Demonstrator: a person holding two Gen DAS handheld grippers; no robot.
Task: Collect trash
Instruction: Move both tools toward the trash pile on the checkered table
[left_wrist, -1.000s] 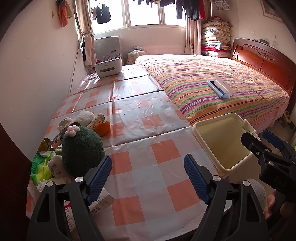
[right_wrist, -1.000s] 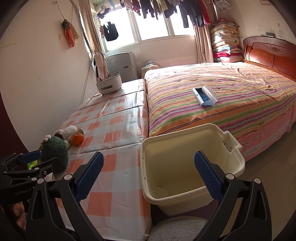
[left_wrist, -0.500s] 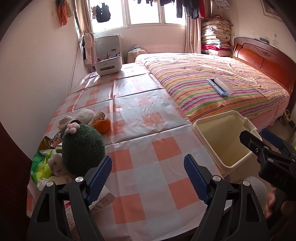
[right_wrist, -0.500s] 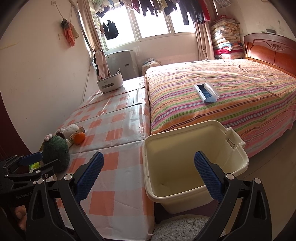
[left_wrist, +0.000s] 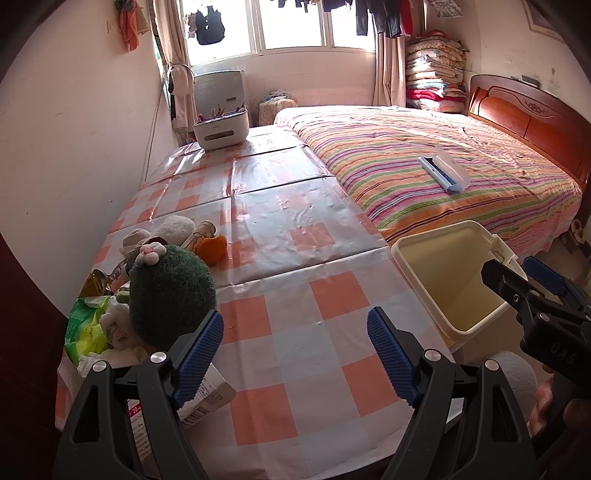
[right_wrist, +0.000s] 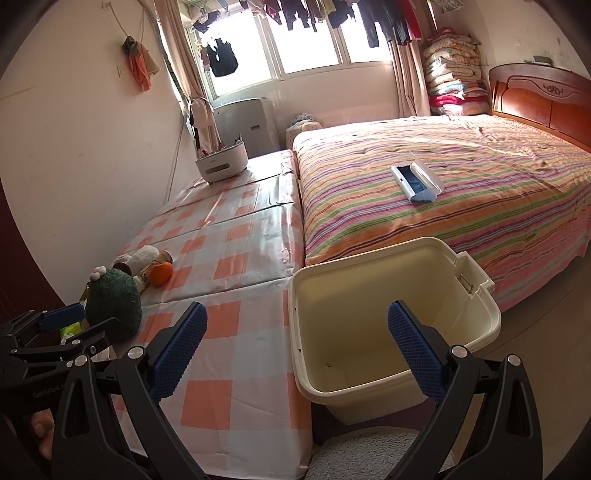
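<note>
A cream plastic bin (right_wrist: 391, 317) stands empty on the floor between the checked table (left_wrist: 280, 266) and the bed; it also shows in the left wrist view (left_wrist: 448, 273). Litter lies at the table's near left corner: a green wrapper (left_wrist: 83, 325), crumpled white paper (left_wrist: 122, 350), a printed carton (left_wrist: 207, 395), a tube (left_wrist: 201, 234) and orange peel (left_wrist: 212, 249) around a green plush toy (left_wrist: 170, 295). My left gripper (left_wrist: 295, 354) is open and empty over the table's near edge, right of the litter. My right gripper (right_wrist: 295, 350) is open and empty above the bin's near rim.
A white organiser box (left_wrist: 221, 127) with pens stands at the table's far end. The striped bed (right_wrist: 461, 184) carries a white and blue brush case (right_wrist: 415, 182). A wall runs along the table's left side. A grey stool cushion (right_wrist: 369, 458) sits below the right gripper.
Both grippers have pulled back and risen slightly, so the table and bin look a little farther away. Both stay open and empty. No object has moved.
</note>
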